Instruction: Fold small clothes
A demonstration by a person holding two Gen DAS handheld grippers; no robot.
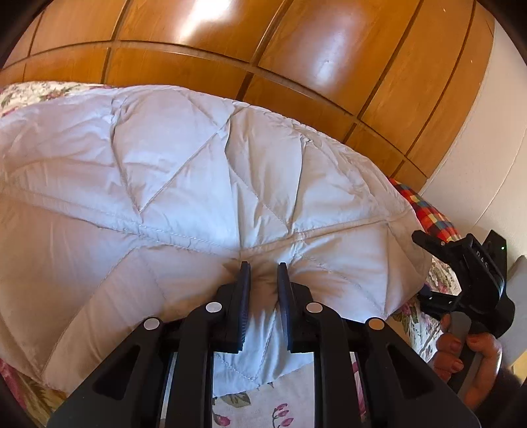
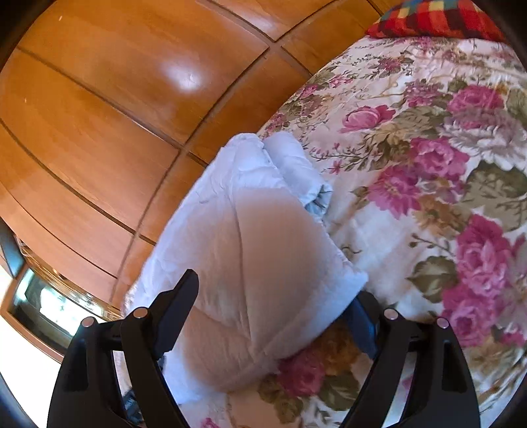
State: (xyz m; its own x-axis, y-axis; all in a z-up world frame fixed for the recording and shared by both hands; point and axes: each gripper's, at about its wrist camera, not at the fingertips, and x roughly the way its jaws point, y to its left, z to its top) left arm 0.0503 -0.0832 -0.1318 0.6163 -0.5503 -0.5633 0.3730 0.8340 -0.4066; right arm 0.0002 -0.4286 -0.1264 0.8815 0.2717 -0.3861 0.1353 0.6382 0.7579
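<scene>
A white quilted cloth lies puffed up across a floral bedspread. My left gripper is shut on a bunched fold of it near its front edge, and the fabric puckers between the dark pads. In the right wrist view the same cloth is a thick folded bundle running away from me. My right gripper stands open and wide around the bundle's near corner. Its left finger is beside the cloth, and its right finger is partly hidden under the corner.
A glossy wooden wardrobe stands close behind the bed. A red checked cushion lies at the far end of the bedspread. In the left wrist view a hand grips the other tool's handle at the right edge.
</scene>
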